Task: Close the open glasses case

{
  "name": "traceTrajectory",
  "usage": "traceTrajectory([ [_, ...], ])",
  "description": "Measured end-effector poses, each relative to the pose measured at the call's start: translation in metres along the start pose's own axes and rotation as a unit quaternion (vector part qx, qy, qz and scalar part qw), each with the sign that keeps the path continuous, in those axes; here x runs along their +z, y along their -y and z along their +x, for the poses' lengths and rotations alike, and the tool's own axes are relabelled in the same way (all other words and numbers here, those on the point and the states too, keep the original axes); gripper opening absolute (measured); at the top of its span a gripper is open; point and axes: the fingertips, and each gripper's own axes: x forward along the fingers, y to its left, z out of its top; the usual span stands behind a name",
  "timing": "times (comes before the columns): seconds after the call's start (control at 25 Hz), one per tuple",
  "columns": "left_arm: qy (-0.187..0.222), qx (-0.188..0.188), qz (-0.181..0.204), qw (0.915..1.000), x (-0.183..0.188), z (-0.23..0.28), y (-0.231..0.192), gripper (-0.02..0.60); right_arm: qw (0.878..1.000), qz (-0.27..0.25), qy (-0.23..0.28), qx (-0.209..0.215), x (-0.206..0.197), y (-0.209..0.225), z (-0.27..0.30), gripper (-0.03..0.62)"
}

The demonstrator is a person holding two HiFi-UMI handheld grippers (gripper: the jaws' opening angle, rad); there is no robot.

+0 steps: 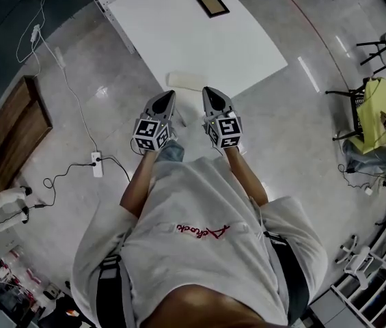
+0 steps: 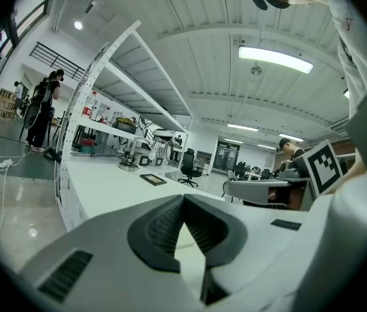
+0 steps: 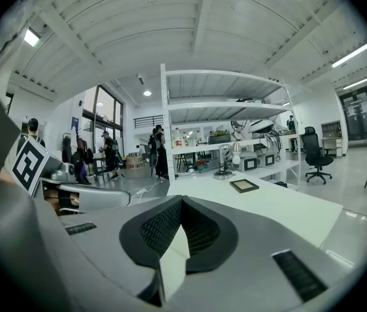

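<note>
In the head view a pale, elongated glasses case (image 1: 187, 80) lies at the near edge of the white table (image 1: 179, 36); I cannot tell whether its lid is up. My left gripper (image 1: 168, 98) and right gripper (image 1: 210, 93) are held side by side just short of that edge, tips pointing at the case and apart from it. Both are shut with nothing between the jaws. In the left gripper view the left gripper's (image 2: 183, 197) dark pads meet at the tip. The right gripper (image 3: 182, 200) shows the same in the right gripper view.
A black-framed flat object (image 1: 212, 5) lies at the far side of the table, also seen as a small frame (image 3: 243, 185). A power strip (image 1: 97, 164) with cables lies on the floor to the left, beside a wooden board (image 1: 11, 132). A chair with yellow cloth (image 1: 374, 115) stands to the right.
</note>
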Motion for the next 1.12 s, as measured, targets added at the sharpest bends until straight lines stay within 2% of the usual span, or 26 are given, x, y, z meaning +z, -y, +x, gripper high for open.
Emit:
traceTrajectory([
  [0.2, 0.0, 0.009, 0.0, 1.0, -0.014, -0.017, 0.028, 0.021, 1.0, 0.01, 0.007, 0.004, -0.006, -0.002, -0.033, 0.023],
  [0.56, 0.011, 0.01, 0.018, 0.9997, -0.016, -0.039, 0.066, 0.021, 1.0, 0.011, 0.016, 0.009, -0.009, -0.011, -0.078, 0.02],
  [0.92, 0.016, 0.005, 0.023, 0.9996, -0.027, -0.066, 0.093, 0.021, 1.0, 0.015, 0.014, 0.015, -0.023, -0.034, -0.113, 0.02],
  [1.12, 0.016, 0.007, 0.011, 0.9998, -0.038, -0.077, 0.098, 0.021, 1.0, 0.026, 0.012, 0.01, -0.03, -0.042, -0.125, 0.02],
])
